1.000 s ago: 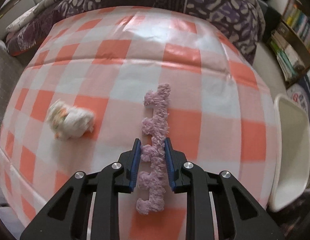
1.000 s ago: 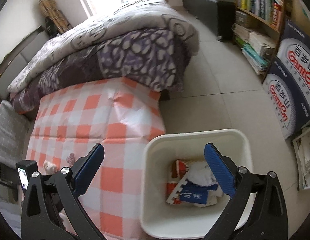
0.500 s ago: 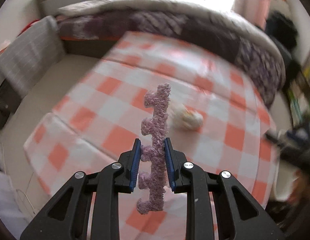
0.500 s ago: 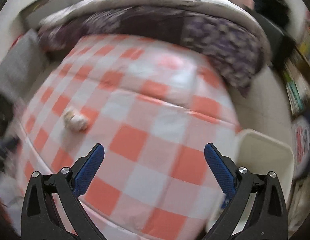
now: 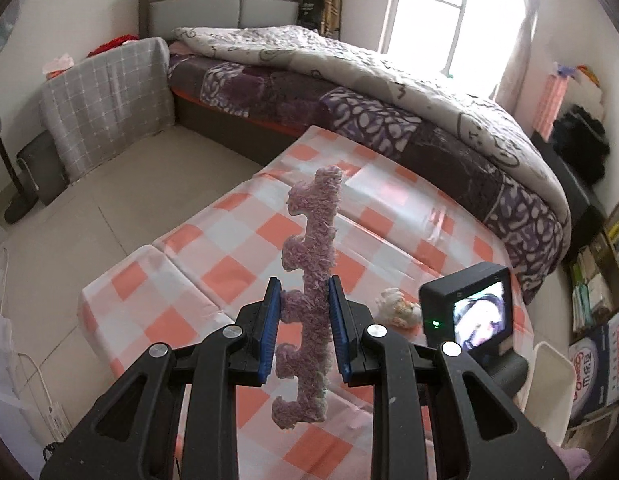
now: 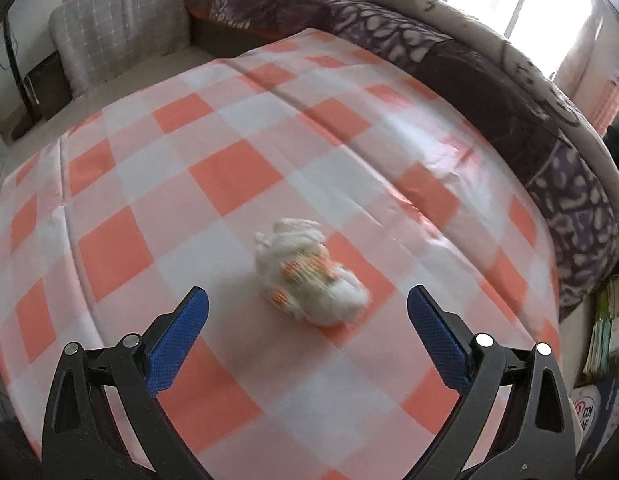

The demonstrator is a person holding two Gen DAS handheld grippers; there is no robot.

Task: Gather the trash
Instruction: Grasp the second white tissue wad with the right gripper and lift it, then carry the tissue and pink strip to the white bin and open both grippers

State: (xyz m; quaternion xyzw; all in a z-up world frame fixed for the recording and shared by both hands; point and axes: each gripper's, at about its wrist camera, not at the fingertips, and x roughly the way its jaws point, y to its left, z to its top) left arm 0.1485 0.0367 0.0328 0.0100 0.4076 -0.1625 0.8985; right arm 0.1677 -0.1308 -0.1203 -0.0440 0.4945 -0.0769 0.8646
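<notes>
One purple foam strip (image 5: 309, 292), one crumpled wrapper (image 6: 307, 274), one white bin (image 5: 551, 384).

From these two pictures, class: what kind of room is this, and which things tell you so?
Most likely a bedroom: a bed with a headboard and a rumpled quilt fills the far side, and crowded bookshelves stand nearby.

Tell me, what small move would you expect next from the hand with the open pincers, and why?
Probably the right gripper drops lower over the crumpled white wrapper and closes on it. Its jaws stand wide with nothing between them, the wrapper lies on the checked cloth just ahead, and the left gripper already holds the purple foam strip.
</notes>
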